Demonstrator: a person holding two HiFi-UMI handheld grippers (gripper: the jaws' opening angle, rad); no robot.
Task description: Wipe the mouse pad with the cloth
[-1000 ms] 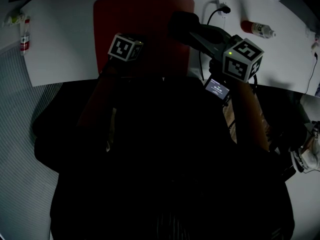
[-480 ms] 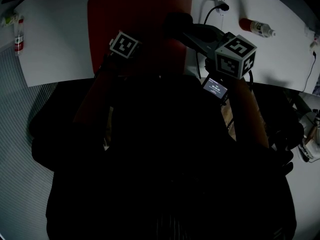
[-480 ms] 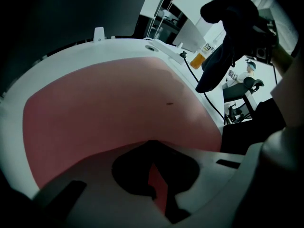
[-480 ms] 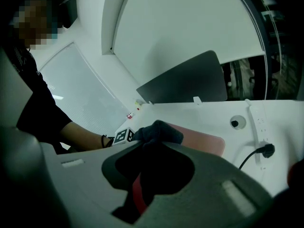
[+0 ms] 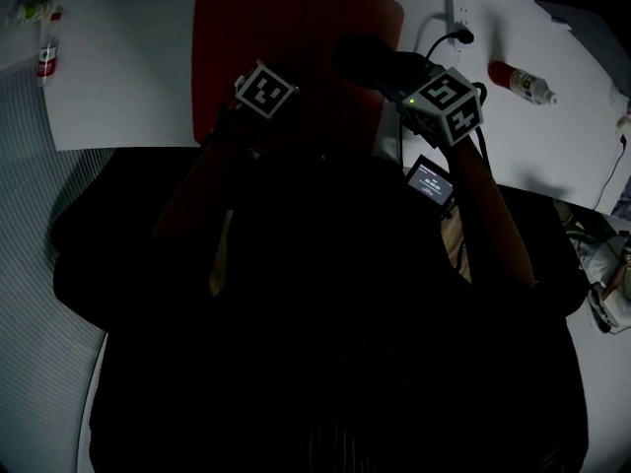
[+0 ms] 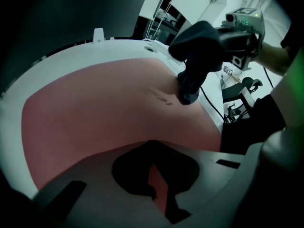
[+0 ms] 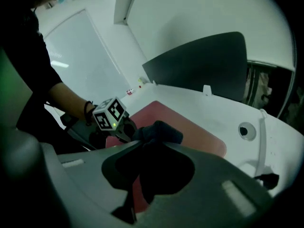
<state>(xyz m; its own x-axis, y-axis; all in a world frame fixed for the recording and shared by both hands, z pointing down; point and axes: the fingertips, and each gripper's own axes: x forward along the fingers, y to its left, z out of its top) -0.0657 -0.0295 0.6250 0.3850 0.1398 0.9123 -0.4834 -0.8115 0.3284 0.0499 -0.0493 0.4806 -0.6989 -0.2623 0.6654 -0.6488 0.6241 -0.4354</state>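
Note:
The red mouse pad [image 5: 296,28] lies on the white table [image 5: 128,57], straight ahead of me. My right gripper [image 7: 151,148] is shut on a bunched dark cloth [image 7: 159,132]. In the left gripper view the cloth [image 6: 194,56] hangs from those jaws and its lower end touches the pad [image 6: 95,113] near the right edge. In the head view the cloth [image 5: 367,55] sits ahead of the right marker cube [image 5: 446,104]. My left gripper [image 6: 152,177] is low over the pad's near part, its jaws together with nothing between them; its marker cube [image 5: 266,89] shows over the pad.
A power strip with a plugged-in cable [image 5: 458,13] and a red-and-white bottle [image 5: 523,82] lie right of the pad. A small bottle [image 5: 47,55] lies at the table's far left. A dark panel [image 7: 199,65] stands behind the table. A round cable hole [image 7: 243,131] is near the pad's far corner.
The right gripper has drawn the cloth a little leftward, further in from the pad's right edge. The left gripper stays at about the same spot on the pad.

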